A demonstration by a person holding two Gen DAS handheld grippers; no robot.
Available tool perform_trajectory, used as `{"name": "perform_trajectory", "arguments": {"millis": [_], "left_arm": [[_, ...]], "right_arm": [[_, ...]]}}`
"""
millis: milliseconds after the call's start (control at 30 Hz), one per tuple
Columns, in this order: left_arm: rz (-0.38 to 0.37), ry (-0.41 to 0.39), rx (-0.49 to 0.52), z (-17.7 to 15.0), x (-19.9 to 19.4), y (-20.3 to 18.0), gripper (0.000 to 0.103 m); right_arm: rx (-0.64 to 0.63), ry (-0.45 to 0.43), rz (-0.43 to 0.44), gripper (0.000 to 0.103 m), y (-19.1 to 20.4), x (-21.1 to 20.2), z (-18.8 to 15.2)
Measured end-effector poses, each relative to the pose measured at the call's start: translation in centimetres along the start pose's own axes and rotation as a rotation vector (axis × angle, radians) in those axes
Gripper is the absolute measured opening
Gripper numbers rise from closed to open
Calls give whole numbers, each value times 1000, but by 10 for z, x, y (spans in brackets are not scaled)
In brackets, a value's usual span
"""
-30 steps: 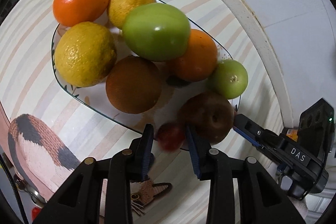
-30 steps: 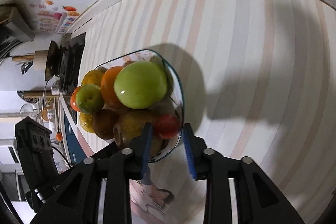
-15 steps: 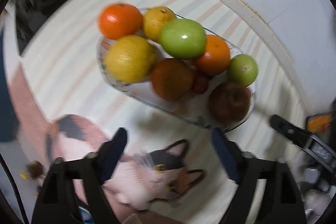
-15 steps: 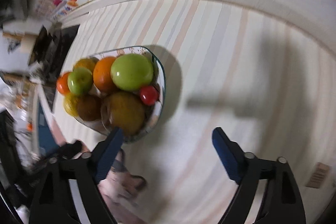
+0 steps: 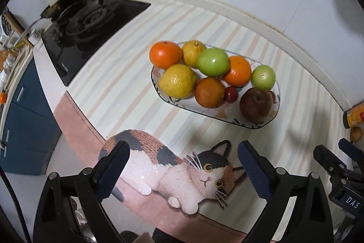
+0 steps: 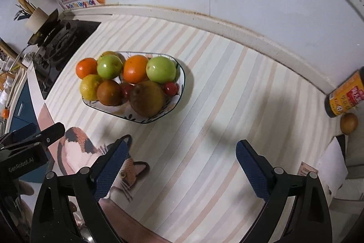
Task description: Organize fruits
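A glass plate [image 5: 204,112] [image 6: 177,101] on the striped counter mat holds oranges, lemons, green apples [image 5: 212,62] [image 6: 161,70], a brown pear [image 5: 256,104] [image 6: 147,98] and small red fruits [image 5: 231,94] [image 6: 171,88]. My left gripper [image 5: 183,164] is open and empty, well back from the plate over the cat picture. My right gripper [image 6: 180,162] is open and empty, back from the plate over the bare mat. Each gripper shows at the edge of the other's view.
A gas hob [image 5: 91,22] with a pan lies at the left. A jar with a yellow label [image 6: 344,95] and a small brown fruit [image 6: 349,123] stand at the right by the wall. The counter's front edge runs along the cat picture [image 5: 193,172].
Both grippers let go of small red fruits on the plate, opened wide and pulled back and up from it. The fruits stay on the plate.
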State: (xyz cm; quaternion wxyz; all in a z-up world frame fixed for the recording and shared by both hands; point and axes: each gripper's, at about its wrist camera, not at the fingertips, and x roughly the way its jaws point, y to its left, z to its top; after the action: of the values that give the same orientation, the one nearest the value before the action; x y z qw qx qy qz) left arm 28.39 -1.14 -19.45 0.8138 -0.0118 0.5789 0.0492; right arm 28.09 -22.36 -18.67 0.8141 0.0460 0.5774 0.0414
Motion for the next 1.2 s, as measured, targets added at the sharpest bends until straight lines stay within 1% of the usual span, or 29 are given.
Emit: {"name": "perform_trajectory", "arguments": {"millis": [133,300,433,600,767,967,1133,1200], "left_arm": [[-16,-50,8,-8,-29,5,97],[-35,-122,43,-26,-75,7,97],[-53,-179,75,-51,-115,10,97],[-82,-225,100,-78,-157,19,97],[-73,-273,109,-100,-196,27,97],[-77,-315,90,-123,-229,32,97],[-82,-356,80,-135,-250,32,97],[-93,-360,75,-137,-255,31,97]], "right_arm": [[15,-47,-16,98,5,-29,-7],[38,-113,-23,98,10,-81,-27],[59,-171,-41,98,17,-129,-57],[75,-233,-52,98,25,-179,-89],[57,-288,-49,98,35,-228,-120],[28,-347,-47,98,40,-277,-144],[4,-373,-43,98,42,-300,-152],[-10,-381,-43,98,42,-306,-154]]}}
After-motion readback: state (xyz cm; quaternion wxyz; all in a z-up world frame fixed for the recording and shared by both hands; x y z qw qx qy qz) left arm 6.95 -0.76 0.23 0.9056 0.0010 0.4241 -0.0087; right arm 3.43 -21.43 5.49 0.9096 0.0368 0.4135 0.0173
